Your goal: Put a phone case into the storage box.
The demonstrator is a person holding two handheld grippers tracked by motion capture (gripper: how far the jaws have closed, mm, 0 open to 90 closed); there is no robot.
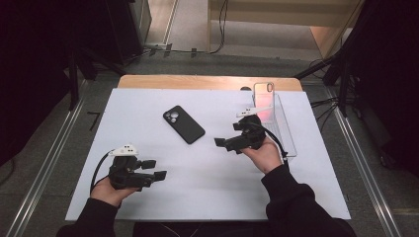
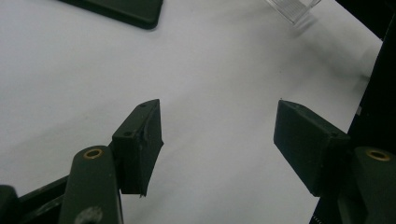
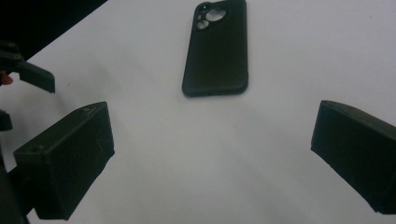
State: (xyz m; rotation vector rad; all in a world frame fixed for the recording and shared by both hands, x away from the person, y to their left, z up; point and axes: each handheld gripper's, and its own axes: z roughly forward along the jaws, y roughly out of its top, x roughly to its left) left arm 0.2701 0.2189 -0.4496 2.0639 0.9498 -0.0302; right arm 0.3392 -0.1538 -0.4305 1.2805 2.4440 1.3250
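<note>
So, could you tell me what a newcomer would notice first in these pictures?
Probably the black phone lying camera-side up mid-table on the white sheet. Then a pink phone propped in a clear stand at the far right, and the right gripper, open, aimed at the black one.

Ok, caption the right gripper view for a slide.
Open right gripper aimed at a black phone case lying camera side up on the white table.

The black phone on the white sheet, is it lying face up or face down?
Face down. The black phone lies flat on the white sheet with its camera cluster facing up, so the back is what shows.
</note>
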